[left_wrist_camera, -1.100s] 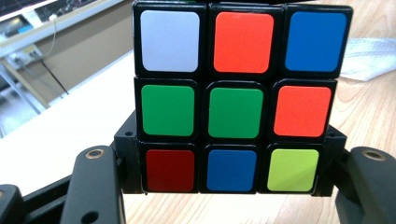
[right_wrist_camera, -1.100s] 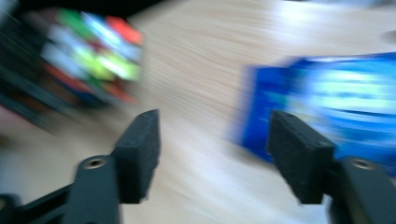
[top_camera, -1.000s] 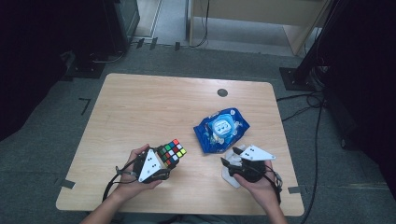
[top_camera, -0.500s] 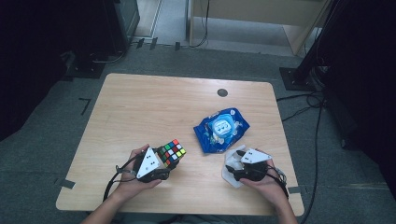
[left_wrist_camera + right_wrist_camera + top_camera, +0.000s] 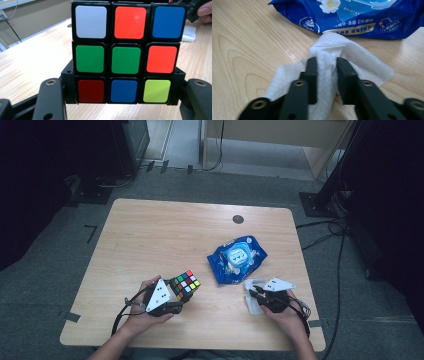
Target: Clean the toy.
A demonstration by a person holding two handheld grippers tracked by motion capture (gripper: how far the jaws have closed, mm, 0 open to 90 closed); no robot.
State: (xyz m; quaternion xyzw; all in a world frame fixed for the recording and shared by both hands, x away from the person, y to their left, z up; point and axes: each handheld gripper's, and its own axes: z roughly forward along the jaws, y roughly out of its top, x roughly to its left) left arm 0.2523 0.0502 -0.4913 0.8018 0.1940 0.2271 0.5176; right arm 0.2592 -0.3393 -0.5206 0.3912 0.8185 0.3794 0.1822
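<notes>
A scrambled Rubik's cube (image 5: 184, 285) is clamped in my left gripper (image 5: 179, 294) near the table's front left. In the left gripper view the cube (image 5: 125, 52) sits between the two jaws of my left gripper (image 5: 123, 85), white, orange and blue tiles on top. At the front right, my right gripper (image 5: 257, 295) rests low on a crumpled white wet wipe (image 5: 251, 306). Its jaws have just been closing. In the right gripper view the wipe (image 5: 362, 62) is bunched and pinched in my right gripper (image 5: 325, 67).
A blue pack of wet wipes (image 5: 237, 257) lies just beyond the right gripper, close in front of its jaws (image 5: 352, 17). The wooden table (image 5: 165, 235) has a round cable hole (image 5: 238, 219) at the back. Cables trail off the front edge.
My right gripper has come down to the table onto the white wipe and its jaws have closed on the fold. The left gripper and cube have stayed put.
</notes>
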